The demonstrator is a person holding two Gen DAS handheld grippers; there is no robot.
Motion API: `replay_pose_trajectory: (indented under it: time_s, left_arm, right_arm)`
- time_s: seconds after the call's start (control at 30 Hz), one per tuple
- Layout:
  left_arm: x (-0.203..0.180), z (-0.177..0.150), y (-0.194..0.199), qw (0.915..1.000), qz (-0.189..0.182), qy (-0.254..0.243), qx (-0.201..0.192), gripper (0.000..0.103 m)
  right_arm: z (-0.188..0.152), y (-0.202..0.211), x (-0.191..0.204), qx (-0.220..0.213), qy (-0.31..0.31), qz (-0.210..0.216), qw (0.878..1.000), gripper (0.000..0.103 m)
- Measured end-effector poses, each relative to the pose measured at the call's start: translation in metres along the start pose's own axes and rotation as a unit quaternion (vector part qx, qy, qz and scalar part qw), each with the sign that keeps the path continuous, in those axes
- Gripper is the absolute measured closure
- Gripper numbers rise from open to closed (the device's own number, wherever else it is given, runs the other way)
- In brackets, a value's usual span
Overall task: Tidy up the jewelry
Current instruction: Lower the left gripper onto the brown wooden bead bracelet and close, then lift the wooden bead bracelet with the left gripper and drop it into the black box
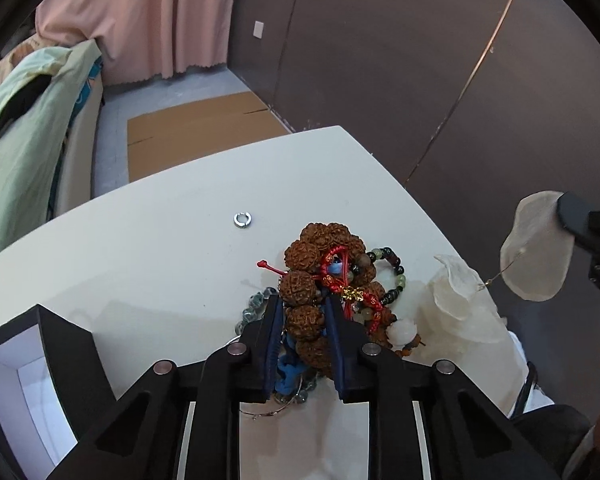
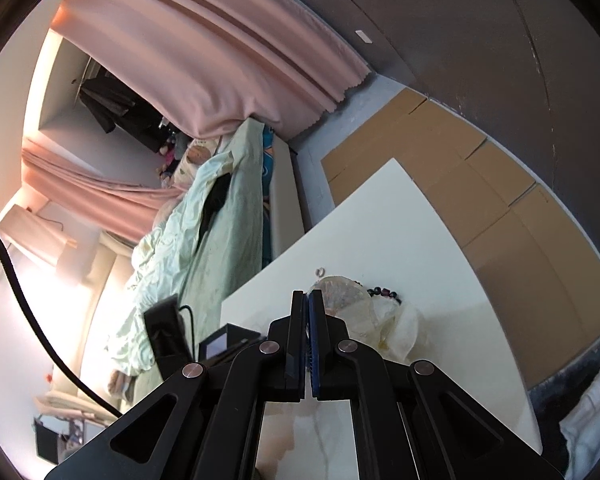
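Your left tongs [image 1: 303, 320] gripped the brown bead bracelet [image 1: 312, 280], its strand running straight ahead between the pads. Your right tongs [image 2: 308, 300] pinched the sheer pouch [image 2: 348, 304], held well right.

Both grippers were matte black plastic. The left gripper [image 1: 303, 312] and right gripper [image 2: 309, 300] each had two flat fingers lined with ribbed blue pads [image 1: 276, 332], angular linkage arms with triangular cut-outs, and round silver pivot pins [image 2: 269, 347].
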State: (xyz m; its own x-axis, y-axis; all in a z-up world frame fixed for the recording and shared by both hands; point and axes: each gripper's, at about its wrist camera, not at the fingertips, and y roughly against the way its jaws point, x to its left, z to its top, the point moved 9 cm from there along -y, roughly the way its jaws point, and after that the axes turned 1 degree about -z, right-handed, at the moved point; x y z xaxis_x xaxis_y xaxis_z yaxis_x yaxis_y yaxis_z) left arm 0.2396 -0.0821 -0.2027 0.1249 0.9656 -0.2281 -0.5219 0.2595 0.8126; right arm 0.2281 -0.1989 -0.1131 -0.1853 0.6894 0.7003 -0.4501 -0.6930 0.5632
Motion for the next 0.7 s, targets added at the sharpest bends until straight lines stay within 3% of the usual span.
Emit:
replay_pose_trajectory:
  time_s: [0.3, 0.7]
  left_arm:
    - [-0.009, 0.011, 0.039, 0.9988, 0.005, -0.005, -0.047, 0.082]
    - [-0.014, 0.029, 0.109, 0.9916, -0.023, 0.006, -0.127, 0.082]
  right_arm:
    - [0.003, 0.014, 0.011, -0.018, 0.004, 0.000, 1.000, 0.100]
    - [-0.004, 0.026, 0.032, -0.029, 0.015, 0.006, 0.999, 0.100]
